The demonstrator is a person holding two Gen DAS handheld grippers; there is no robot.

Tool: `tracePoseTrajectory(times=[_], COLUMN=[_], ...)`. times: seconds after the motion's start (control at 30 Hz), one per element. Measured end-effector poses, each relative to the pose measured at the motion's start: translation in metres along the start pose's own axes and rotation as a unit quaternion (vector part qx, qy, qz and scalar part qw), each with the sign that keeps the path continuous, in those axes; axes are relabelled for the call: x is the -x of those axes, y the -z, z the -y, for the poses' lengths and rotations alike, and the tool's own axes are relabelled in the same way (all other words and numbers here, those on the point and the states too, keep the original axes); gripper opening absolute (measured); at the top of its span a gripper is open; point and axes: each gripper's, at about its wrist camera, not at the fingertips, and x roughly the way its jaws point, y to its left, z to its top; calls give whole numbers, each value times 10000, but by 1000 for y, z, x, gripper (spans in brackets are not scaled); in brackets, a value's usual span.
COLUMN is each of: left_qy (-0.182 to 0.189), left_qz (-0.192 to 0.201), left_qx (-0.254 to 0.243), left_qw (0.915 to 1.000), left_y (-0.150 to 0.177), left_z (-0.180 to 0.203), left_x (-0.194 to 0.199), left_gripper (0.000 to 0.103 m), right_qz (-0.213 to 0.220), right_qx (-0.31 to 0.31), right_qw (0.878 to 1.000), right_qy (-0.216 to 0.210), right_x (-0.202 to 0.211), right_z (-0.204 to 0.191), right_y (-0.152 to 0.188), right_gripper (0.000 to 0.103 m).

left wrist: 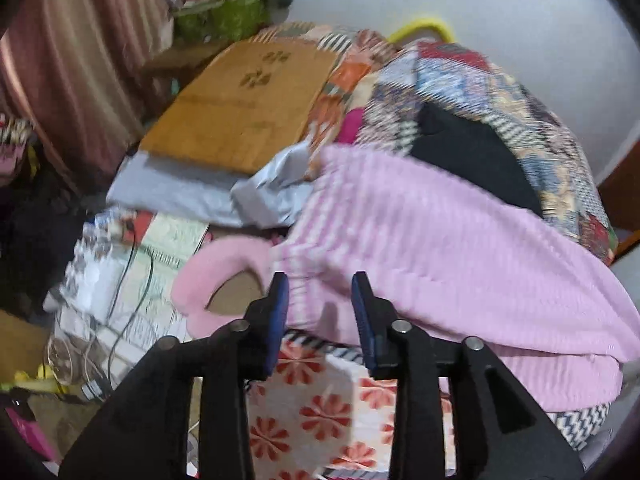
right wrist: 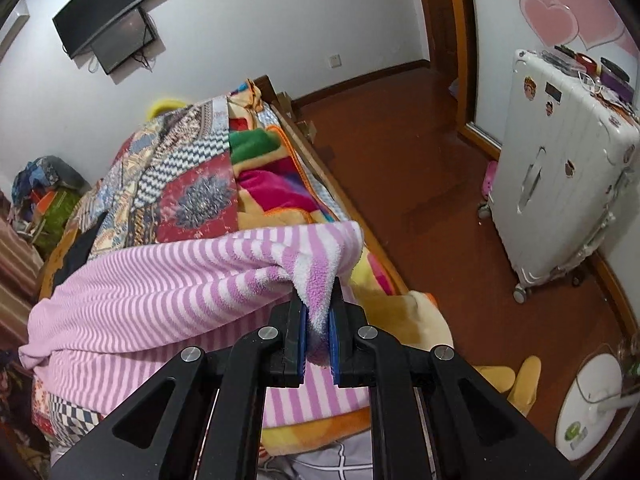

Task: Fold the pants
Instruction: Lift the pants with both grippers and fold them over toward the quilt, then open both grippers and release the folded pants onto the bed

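The striped pink pants (right wrist: 168,280) lie across the bed (right wrist: 256,184), folded over once, it seems. The right claw (right wrist: 318,320) pinches one corner tight. The left claw (left wrist: 320,296) is part open with nothing in it, and the pants sit just past its tips. Next, I think, the right claw should let go. A pink slipper (left wrist: 216,280) sits left of the left claw, out of the way.
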Motion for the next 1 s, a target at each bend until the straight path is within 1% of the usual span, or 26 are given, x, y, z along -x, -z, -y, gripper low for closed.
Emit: tracePoseTrajectory(times=[0.03,0.1,0.2,0.3,0.33,0.37,0.43,0.53,0.63,0.7,0.77,0.83,0.9,0.97,1.0], left_qy=[63,258,528,864,992,1092,1244,1418,1492,1490,1493,1444,1395,1334,1303], left_qz=[89,257,374,415,397,371,266,41,-195,-317,-391,-381,-378,-367,-357], left_qx=[-79,-277,-580,-918,-1014,-1108,-1287,-1453,-1540,-1578,-1606,-1608,-1590,-1538,-1512], left_qw=[9999,9990,9962,9912,9891,9871,9835,9792,9766,9756,9749,9756,9766,9784,9792], left_y=[-2,-6,-9,-7,-5,-2,6,19,33,43,53,59,61,64,65], left_z=[11,38,77,124,140,154,179,206,224,232,236,233,228,218,214], left_x=[9,25,39,46,45,44,37,21,8,2,1,1,2,4,4], left_gripper=[38,39,40,43,46,48,48,48,48,48,48,48,48,49,49], right_qz=[37,164,312,307,255,179,-24,-369,-714,-873,-968,-995,-1061,-1115,-1035], right_qx=[10,40,117,176,170,156,138,20,20,25,68,199,367,497,587], right_qw=[10000,9998,9993,9991,9992,9994,9997,9992,9974,9962,9953,9947,9927,9912,9916], right_qy=[-22,-84,-167,-236,-248,-248,-183,-125,-21,5,52,164,431,517,515], right_x=[2,9,21,30,30,28,18,-2,-29,-42,-46,-45,-37,-27,-18], right_z=[1,1,-1,0,2,6,12,23,30,30,29,27,24,20,15], right_y=[0,-3,-3,5,10,16,27,44,61,67,69,67,64,60,58], right_gripper=[8,8,8,8,8,8,8,8,8,8,9,18,23,23,24])
